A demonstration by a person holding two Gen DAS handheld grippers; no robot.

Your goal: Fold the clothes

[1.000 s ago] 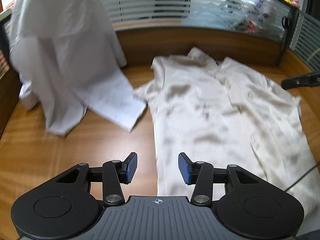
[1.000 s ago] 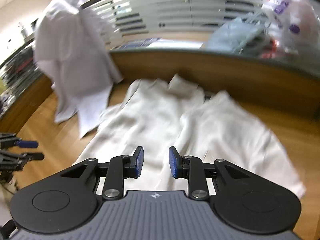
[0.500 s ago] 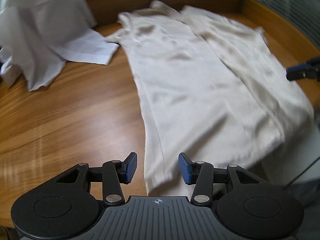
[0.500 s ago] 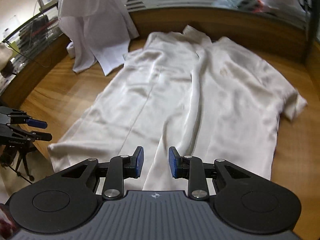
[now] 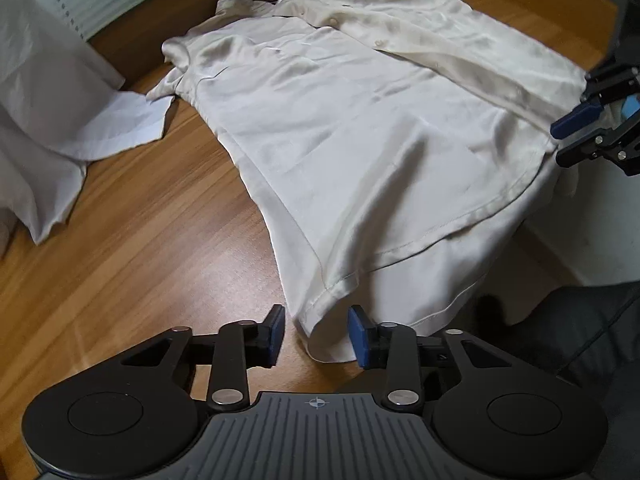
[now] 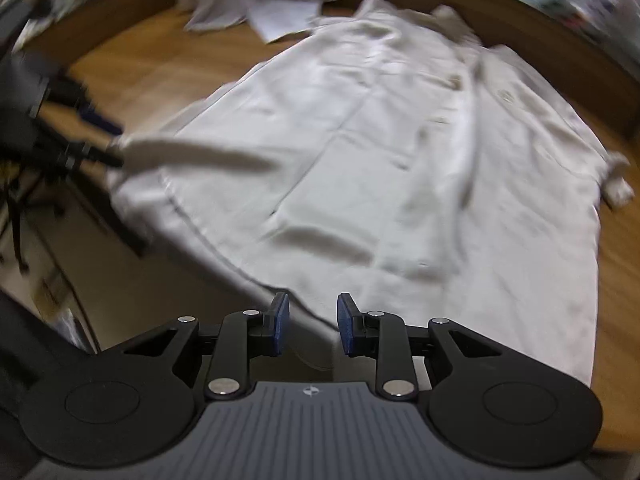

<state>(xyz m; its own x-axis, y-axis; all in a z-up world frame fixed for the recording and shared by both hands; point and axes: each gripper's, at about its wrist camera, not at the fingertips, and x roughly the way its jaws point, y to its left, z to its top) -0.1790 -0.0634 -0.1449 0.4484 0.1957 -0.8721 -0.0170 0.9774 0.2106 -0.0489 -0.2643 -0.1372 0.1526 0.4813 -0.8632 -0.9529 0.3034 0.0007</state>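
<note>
**Both grippers come in at the shirt's hem**

Left gripper (image 5: 316, 334) points steeply down at the near edge of the desk (image 5: 132, 248), its jaws closing with the hem corner of the cream shirt (image 5: 360, 128) between them; the blue pads (image 5: 276, 334) do not yet press the cloth, so nothing is held. Right gripper (image 6: 308, 330) hovers over the other end of the same hem, jaws fairly narrow with a gap between them, and the cloth beneath sits just past the pads rather than pinched; this view is blurred, so finer contact cannot be told.

The shirt lies flat and button-side up, collar toward the far edge of the desk and hem draped slightly over the near edge. That overhang probably explains the approach: a hanging hem gives the fingers a free edge to pinch without scraping the wood. Taking both hem corners at once would let the person lift the lower part evenly and carry it toward the collar.

A white garment (image 5: 52, 92) is heaped at the far left corner, one flap touching the shirt's sleeve, presumably waiting its turn.
</note>
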